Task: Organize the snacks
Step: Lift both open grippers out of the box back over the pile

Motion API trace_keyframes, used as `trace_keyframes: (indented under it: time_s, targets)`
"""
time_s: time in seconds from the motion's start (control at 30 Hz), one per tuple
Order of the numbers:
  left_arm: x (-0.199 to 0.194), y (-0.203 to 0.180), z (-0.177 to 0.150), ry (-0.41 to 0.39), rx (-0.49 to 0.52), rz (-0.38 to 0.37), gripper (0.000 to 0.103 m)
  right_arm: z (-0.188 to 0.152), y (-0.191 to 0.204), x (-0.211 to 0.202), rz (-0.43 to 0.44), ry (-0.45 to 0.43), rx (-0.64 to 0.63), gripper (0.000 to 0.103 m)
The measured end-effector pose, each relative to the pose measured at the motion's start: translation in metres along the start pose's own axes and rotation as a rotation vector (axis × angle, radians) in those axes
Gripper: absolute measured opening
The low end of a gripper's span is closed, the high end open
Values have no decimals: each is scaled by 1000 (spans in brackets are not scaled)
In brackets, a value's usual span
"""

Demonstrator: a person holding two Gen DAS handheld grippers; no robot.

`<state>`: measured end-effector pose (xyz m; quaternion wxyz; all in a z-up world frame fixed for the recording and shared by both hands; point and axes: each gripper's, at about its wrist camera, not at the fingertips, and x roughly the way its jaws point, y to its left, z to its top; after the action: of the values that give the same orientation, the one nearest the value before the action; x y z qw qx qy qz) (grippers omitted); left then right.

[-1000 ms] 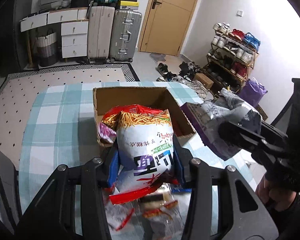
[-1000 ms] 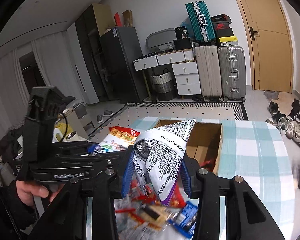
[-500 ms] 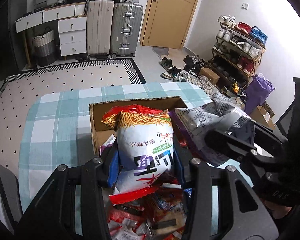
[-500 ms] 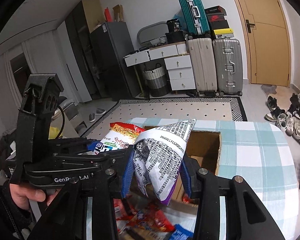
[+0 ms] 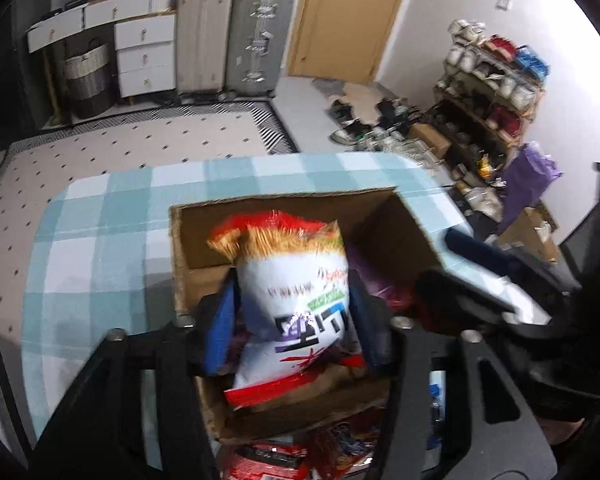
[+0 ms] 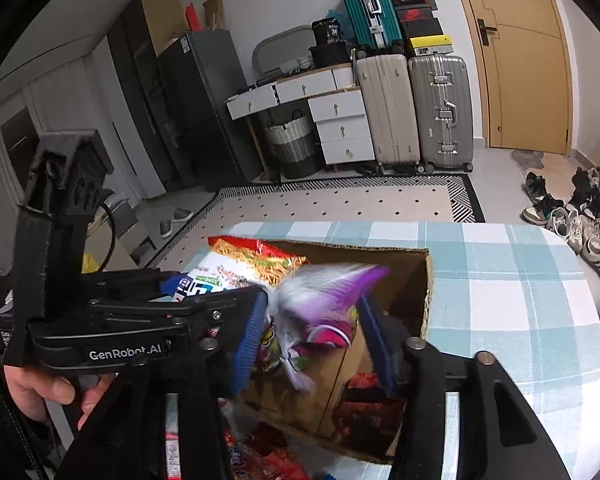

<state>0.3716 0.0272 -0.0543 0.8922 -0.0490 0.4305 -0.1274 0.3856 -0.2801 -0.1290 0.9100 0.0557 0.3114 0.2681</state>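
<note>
Both tongs have just been opening over the brown cardboard box (image 5: 384, 220). My left tongs (image 5: 294, 320) stand apart around the white-and-red noodle-snack bag (image 5: 296, 292); right tongs (image 6: 314, 340) apart, the purple-and-grey foil bag (image 6: 324, 300) dropping. Risk: noodle bag tips toward 6 o'clock, over the box's near wall onto the tabletop.

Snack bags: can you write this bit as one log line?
left gripper: releasing noodle bag | right gripper: releasing purple bag | over cardboard box

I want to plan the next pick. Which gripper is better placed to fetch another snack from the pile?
Right, probably: its jaws have just been opening, and its purple bag already drops blurred into the box. The left gripper is still around the white bag.
</note>
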Motion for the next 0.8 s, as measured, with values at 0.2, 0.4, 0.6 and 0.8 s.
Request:
trace_keyframes:
  time_s: [0.2, 0.4, 0.6, 0.8]
  targets:
    - [-9, 1, -3, -37, 27, 54, 77, -1, -15, -17, -11, -53, 37, 72]
    - [-33, -2, -11, -61, 35, 65, 77, 2, -15, -46, -15, -95, 43, 72]
    - [-64, -12, -25, -84, 43, 81, 77, 4, 2, -75, -6, -129, 12, 73]
    - [-96, -25, -40, -113, 52, 118, 80, -1, 24, -107, 1, -168, -25, 78]
